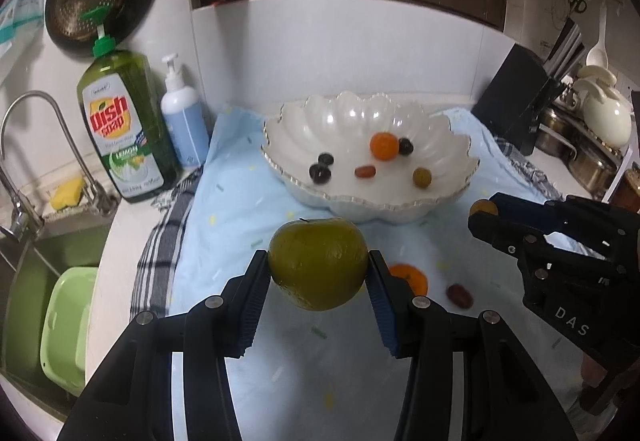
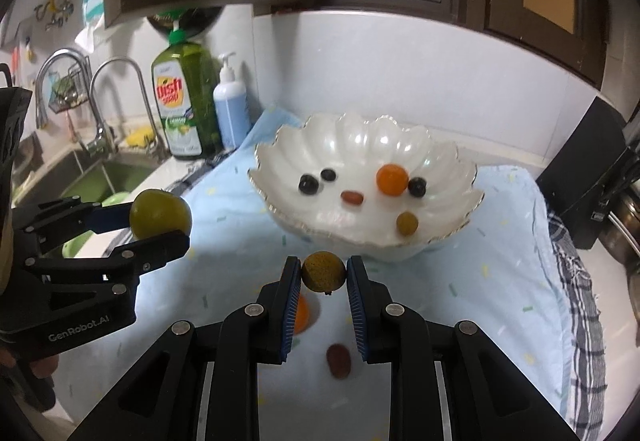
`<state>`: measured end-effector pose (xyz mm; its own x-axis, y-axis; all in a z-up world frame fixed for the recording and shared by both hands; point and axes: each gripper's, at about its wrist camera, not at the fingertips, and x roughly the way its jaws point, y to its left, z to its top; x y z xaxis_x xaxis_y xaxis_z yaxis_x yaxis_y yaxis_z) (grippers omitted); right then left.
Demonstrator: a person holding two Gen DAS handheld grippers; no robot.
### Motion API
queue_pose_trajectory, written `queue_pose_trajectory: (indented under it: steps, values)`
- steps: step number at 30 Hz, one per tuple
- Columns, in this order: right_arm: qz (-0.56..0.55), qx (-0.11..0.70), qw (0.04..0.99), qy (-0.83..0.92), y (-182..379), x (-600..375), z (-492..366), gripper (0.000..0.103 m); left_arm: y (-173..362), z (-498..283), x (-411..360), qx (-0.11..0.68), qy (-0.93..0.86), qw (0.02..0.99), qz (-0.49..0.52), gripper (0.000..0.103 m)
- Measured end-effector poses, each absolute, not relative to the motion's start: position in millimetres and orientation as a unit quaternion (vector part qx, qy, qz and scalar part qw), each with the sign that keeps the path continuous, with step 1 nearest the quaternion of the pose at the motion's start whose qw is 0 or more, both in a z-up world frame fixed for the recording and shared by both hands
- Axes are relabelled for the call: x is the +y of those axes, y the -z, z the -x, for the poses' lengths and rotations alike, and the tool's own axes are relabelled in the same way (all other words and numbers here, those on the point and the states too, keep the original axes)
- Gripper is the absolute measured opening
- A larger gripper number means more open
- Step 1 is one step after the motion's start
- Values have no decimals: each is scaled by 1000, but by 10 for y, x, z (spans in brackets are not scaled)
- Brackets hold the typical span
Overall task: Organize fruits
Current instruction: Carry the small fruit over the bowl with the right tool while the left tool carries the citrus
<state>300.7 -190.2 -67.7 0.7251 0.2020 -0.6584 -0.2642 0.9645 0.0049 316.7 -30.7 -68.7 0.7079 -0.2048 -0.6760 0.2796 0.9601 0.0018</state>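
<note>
so both fruits are hanging in the air in front of the scalloped white bowl [image 1: 448, 137] right now, neither one in it yet. starting left of the bowl: the left hand-held gripper [image 1: 318, 273] is clamping the big green fruit [image 1: 318, 269] with its jaws partly open around it, pads pressing on its two sides. it's a round, smooth thing being held only at the fingertips, so i'm guessing a quick swing could make it roll out and drop onto the blue cloth [image 1: 224, 225], maybe rolling left off the worktop toward the sink [image 1: 36, 281].

nearer the bowl's front edge, the right hand-held gripper [image 2: 324, 273] is pinching the small yellow-brown fruit [image 2: 323, 271], jaws nearly closed on it. soft little fruit, so squeezing harder is probably risking a bruise.

the two grippers are sitting close together in front of the bowl, so heading for the same spot could be knocking them together. the bowl is already holding small fruit too, so a drop from high up could be bouncing those out. an orange fruit [image 2: 301, 315] and a reddish one [image 2: 339, 361] are lying on the cloth in front of the bowl, below the right gripper.
</note>
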Motion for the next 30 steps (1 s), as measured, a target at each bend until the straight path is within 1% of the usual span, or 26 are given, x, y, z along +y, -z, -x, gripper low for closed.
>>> queue_pose_trajectory:
  steps: [14, 20, 30]
  values:
    - [37, 311, 943, -110, 458, -1997, -3325, 25, 420, -3536, -500, 319, 152, 933, -68, 48]
    - [36, 310, 945, -101, 437, -2039, -3567, 25, 405, -3789, -584, 322, 157, 931, -74, 48]
    - [41, 331, 939, -86, 559, -2139, -3995, 25, 506, -4216, -720, 340, 158, 923, -80, 48]
